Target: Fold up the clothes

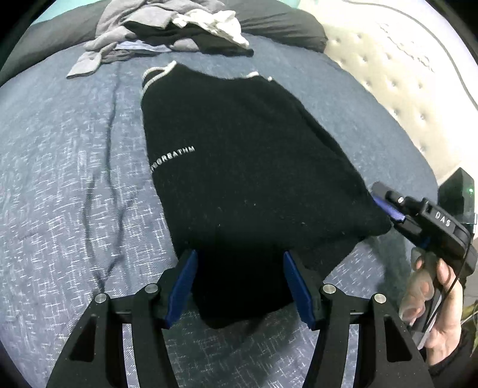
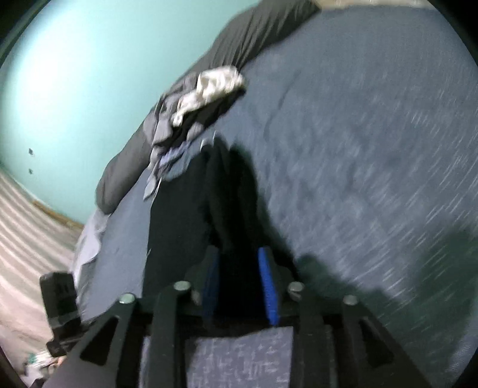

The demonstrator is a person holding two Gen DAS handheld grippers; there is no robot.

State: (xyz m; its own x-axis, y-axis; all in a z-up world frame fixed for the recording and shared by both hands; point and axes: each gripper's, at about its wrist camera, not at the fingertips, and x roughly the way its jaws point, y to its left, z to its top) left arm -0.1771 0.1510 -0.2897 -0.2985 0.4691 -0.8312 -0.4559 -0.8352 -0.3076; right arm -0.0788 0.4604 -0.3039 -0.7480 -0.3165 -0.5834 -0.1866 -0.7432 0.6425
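A black garment with white lettering and a grey drawstring lies on the blue bedspread, partly folded. My left gripper is open over its near end, blue pads on either side of the cloth. My right gripper is at the garment's right corner. In the blurred right wrist view the right gripper has black cloth between its blue pads, with the jaws set narrowly apart; a firm grip cannot be told.
A heap of grey, black and white clothes lies at the far end of the bed before a dark pillow. A cream tufted mattress edge is on the right. A teal wall and striped floor are beyond.
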